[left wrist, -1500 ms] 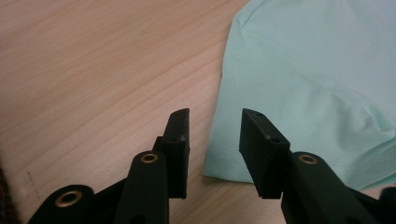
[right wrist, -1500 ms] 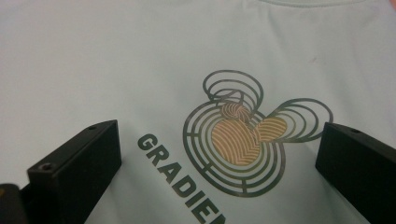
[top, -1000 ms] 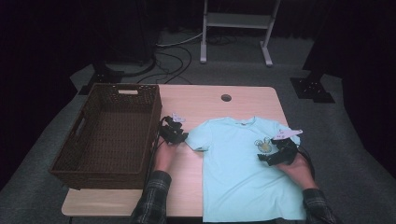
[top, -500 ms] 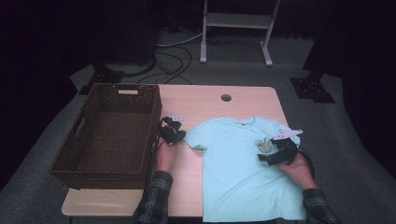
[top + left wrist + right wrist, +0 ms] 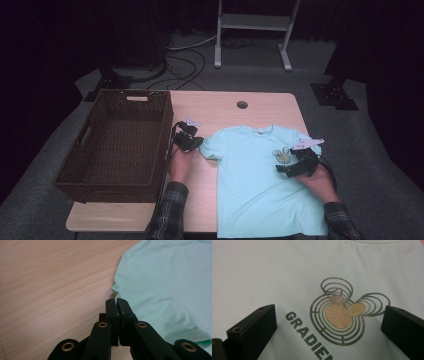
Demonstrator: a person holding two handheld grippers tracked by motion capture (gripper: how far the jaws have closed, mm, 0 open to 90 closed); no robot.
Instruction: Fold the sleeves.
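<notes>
While left hand-held gripper [image 5: 117, 302] sits closed at sleeve [image 5: 120, 287] edge, apparently missing cloth, reopen, slide under hem; right hand-held gripper [image 5: 329, 322] gapes over shirt [image 5: 260, 185].

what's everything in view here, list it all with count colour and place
t-shirt: 1, light mint, spread flat on the table's right half, collar away from the person
logo print: 1, grey and gold rings with dark lettering, on the shirt's chest
basket: 1, dark brown wicker, on the table's left side
table: 1, light wood, centre of the high view
cable hole: 1, dark, near the table's far edge
metal stand: 1, pale grey, on the floor behind the table
floor cables: several, dark, behind the table
left gripper: 1, black, jaws shut at the sleeve's edge
right gripper: 1, black, jaws open over the logo
sleeves: 2, dark plaid, bottom edge
</notes>
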